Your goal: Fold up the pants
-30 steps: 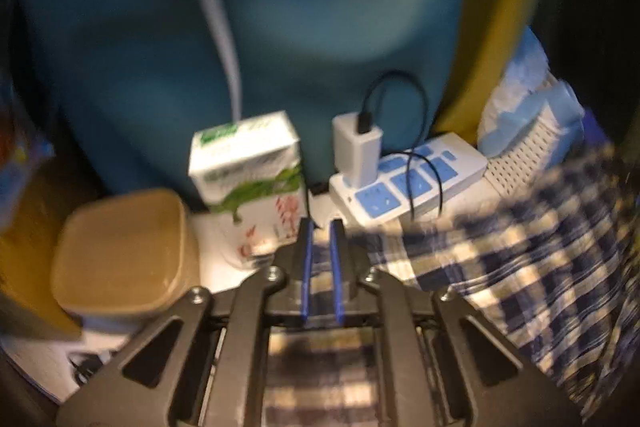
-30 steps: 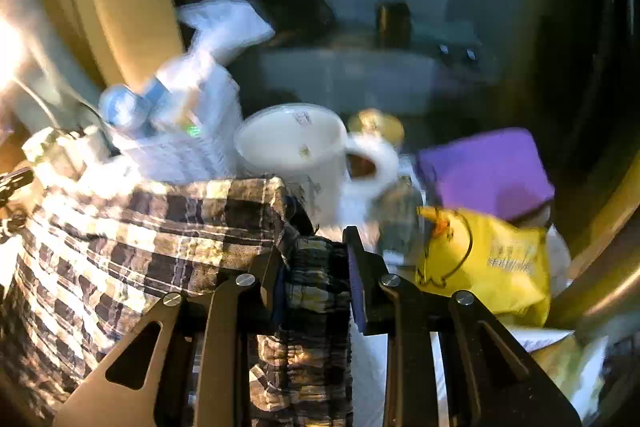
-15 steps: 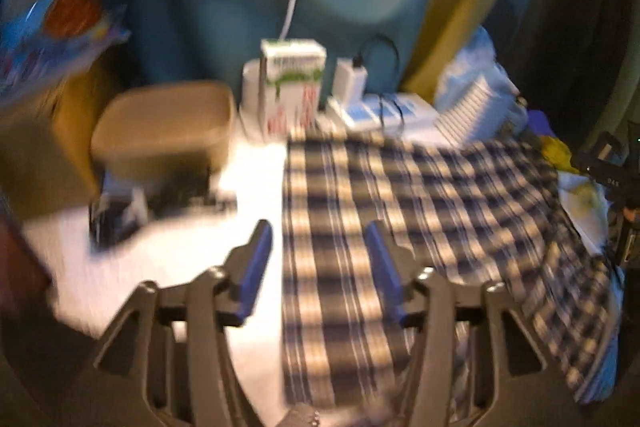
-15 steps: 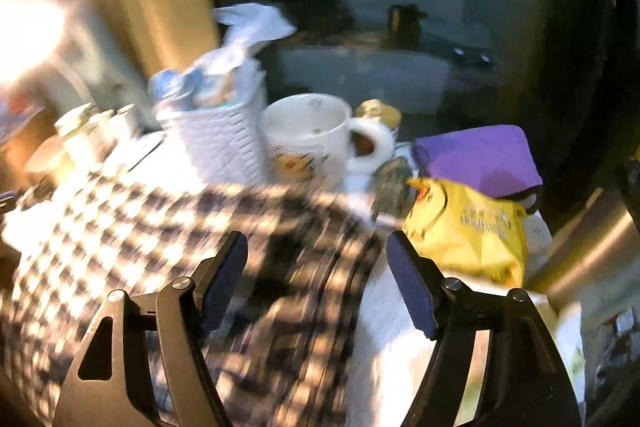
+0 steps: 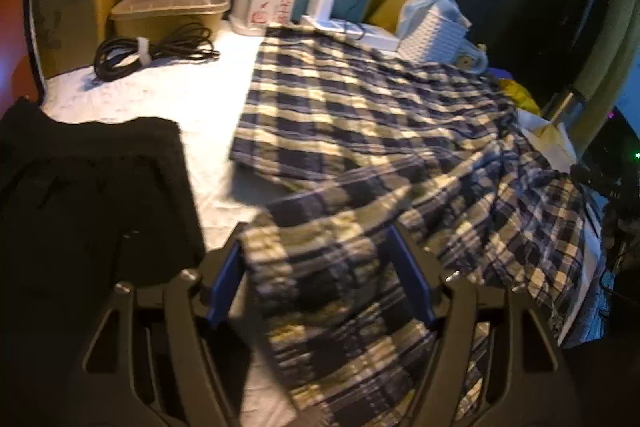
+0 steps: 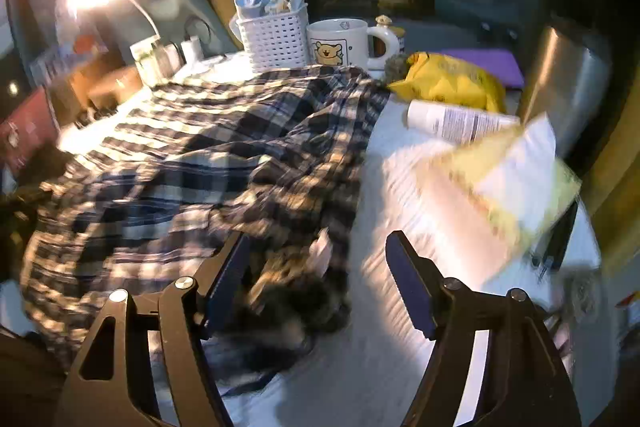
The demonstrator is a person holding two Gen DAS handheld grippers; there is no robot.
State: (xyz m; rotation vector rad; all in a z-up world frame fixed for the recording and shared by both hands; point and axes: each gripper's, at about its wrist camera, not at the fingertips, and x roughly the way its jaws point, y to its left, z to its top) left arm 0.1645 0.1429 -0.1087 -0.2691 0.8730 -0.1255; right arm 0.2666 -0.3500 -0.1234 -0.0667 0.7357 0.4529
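A dim room, one lamp glaring over a cluttered white desk. The plaid pants lie spread ahead of both claws, long axis running away from the left claw. That claw's jaws have just been opening, with cloth between them, unpinched. The right claw gapes too, over the bunched edge. Only its view shows the bear mug; only the left shows black cloth.

White table w/ plaid pants, cable.
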